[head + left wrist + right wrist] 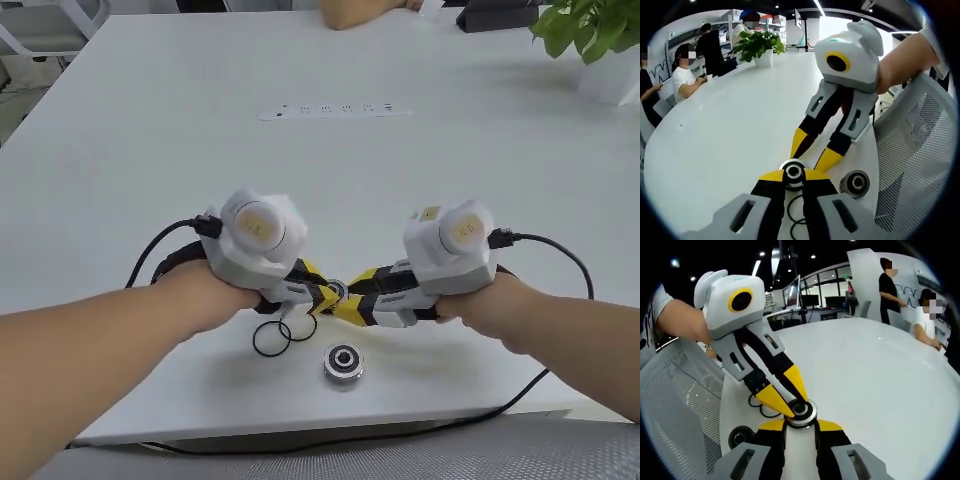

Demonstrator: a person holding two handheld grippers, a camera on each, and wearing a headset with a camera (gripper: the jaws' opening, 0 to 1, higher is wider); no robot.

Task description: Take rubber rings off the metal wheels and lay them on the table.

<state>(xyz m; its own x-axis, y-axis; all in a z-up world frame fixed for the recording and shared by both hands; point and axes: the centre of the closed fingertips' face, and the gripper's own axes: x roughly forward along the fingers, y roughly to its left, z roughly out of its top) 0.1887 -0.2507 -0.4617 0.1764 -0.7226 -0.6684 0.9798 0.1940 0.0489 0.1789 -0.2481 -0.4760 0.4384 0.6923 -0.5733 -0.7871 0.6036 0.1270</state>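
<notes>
A small metal wheel (338,291) hangs above the white table (180,150), pinched between both grippers. My left gripper (325,293) comes in from the left and is shut on the wheel (792,171). From the right, my right gripper (352,297) has its yellow tips closed on the same wheel (803,411). In the left gripper view the right gripper (811,154) points down at my left gripper (793,176). In the right gripper view my right gripper (801,425) meets the left gripper (790,402). Two black rubber rings (270,338) lie below, beside a second wheel (343,362).
The table's front edge (300,425) runs just behind the loose wheel (855,183). A power strip (335,109) lies mid-table and a potted plant (590,25) stands far right. Black cables (560,250) trail from both grippers. A mesh chair (920,160) is close by.
</notes>
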